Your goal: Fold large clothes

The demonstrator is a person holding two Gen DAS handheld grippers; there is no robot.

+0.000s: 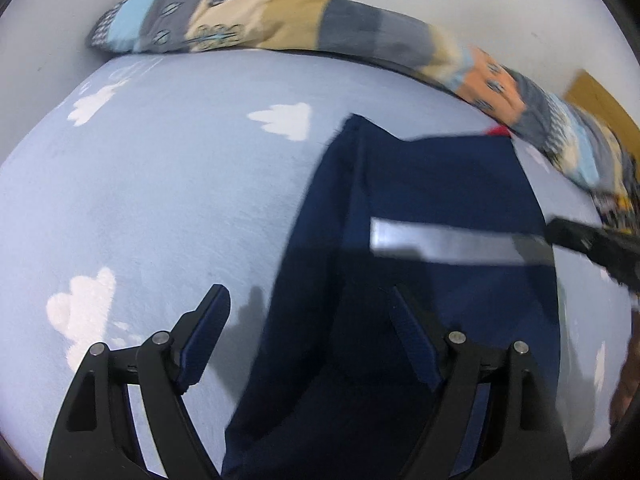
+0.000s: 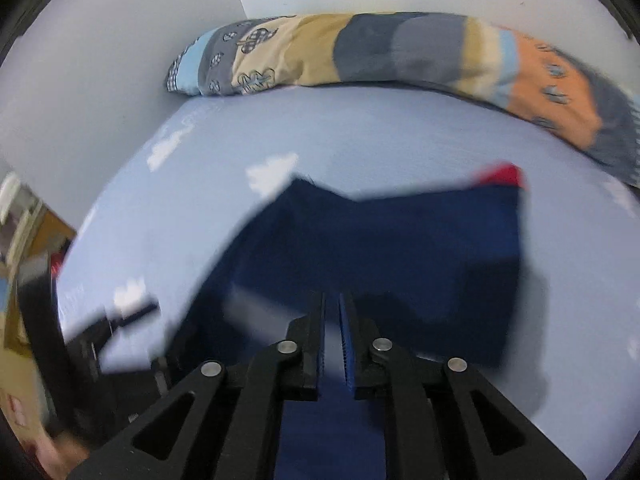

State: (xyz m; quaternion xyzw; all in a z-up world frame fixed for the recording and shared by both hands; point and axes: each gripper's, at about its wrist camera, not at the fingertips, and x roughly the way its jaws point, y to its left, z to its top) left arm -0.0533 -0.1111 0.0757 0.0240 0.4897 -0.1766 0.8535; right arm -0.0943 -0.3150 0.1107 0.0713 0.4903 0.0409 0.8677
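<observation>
left wrist view: folded navy garment (image 1: 420, 208), silver stripe.

Both my fisheye views are evenly lit by soft, diffuse light, probably from overhead, though I see no lamp. The pale blue cloud-printed bedsheet (image 1: 168, 184) bulges like a dome, and dark vignetting rims each picture. Soft shadows fall below my left gripper (image 1: 308, 320) onto the folded navy blue garment (image 1: 420, 208). A silver reflective strip (image 1: 448, 240) glares faintly. The right view is heavily motion-smeared; the long patchwork bolster pillow (image 2: 400, 52) streaks toward its right end.
</observation>
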